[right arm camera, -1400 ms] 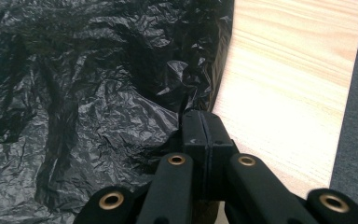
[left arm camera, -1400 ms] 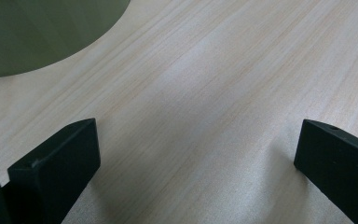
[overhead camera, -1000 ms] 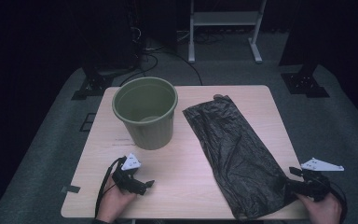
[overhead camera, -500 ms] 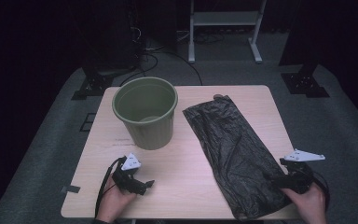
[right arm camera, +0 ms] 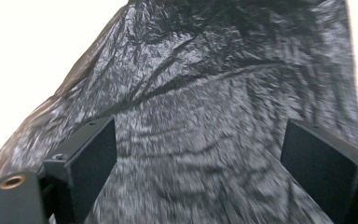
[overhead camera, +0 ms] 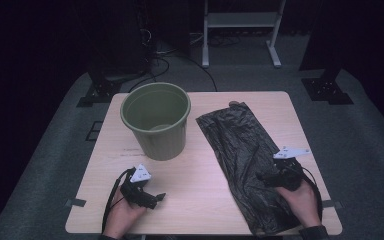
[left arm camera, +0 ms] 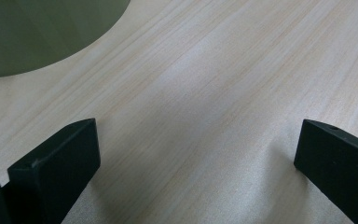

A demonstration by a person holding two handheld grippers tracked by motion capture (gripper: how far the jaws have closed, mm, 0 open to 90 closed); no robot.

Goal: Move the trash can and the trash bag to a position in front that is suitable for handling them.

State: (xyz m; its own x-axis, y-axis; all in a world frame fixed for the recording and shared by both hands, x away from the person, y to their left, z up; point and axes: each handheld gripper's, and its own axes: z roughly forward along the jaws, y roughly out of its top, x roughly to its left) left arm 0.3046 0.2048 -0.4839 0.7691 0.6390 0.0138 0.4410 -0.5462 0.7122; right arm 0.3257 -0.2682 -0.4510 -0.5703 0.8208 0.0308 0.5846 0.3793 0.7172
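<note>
Right gripper (overhead camera: 266, 178), jaws spread wide, now moved inward from the table (overhead camera: 200, 210) edge and poised over the near half of the black plastic bag (overhead camera: 242, 150), perhaps just touching it. Left gripper (overhead camera: 152, 198), also wide open, unmoved on bare wood near the green bucket (overhead camera: 156, 120). Bag flat, right of bucket.

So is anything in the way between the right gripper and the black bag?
Nothing visible. The right gripper is right above the bag, jaws open, and its own view shows only crinkled plastic between them. The bucket stands off to the side on the table, beyond the left gripper.
</note>
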